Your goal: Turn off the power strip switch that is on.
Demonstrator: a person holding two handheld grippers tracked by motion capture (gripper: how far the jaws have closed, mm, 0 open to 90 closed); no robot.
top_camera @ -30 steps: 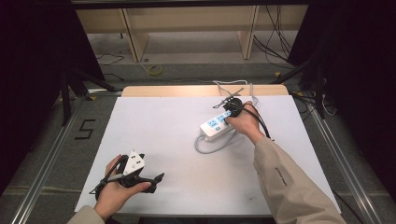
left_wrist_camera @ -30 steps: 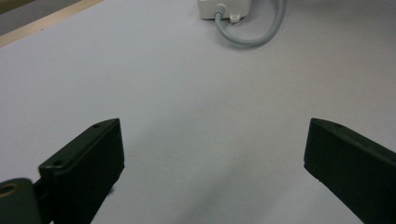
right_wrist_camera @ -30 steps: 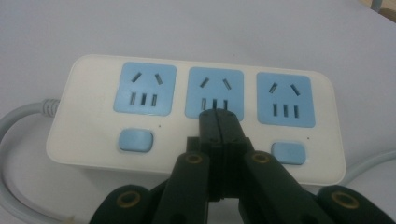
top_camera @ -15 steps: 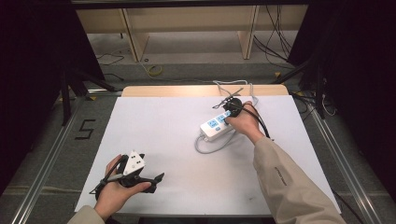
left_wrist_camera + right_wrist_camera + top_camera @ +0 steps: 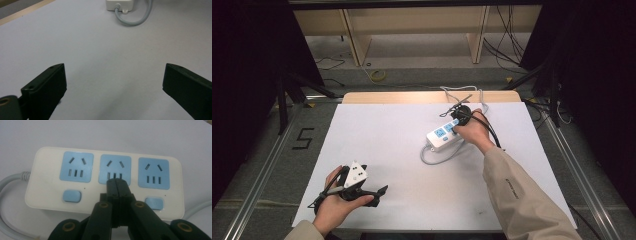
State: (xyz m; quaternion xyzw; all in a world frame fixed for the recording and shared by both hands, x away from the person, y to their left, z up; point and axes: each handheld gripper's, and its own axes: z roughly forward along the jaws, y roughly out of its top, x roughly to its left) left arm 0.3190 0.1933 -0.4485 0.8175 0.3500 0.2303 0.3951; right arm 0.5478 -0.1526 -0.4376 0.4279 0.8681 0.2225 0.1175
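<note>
One white power strip (image 5: 443, 135) lies on the white bench (image 5: 382, 145), right of centre toward the far edge. It carries three blue sockets (image 5: 115, 169) and blue buttons, two of them visible (image 5: 72, 196), while the jaws cover the middle one's place. One grey cord (image 5: 434, 159) loops from its near-left end. The right gripper (image 5: 117, 182) hangs over the strip with its jaws pressed together, tips at the lower edge of the middle socket; whether they touch it cannot be told. The left gripper (image 5: 362, 187) rests near the bench's near-left edge, well apart from the strip, jaws wide apart with nothing between them. Bare bench surface spreads between the two grippers.
</note>
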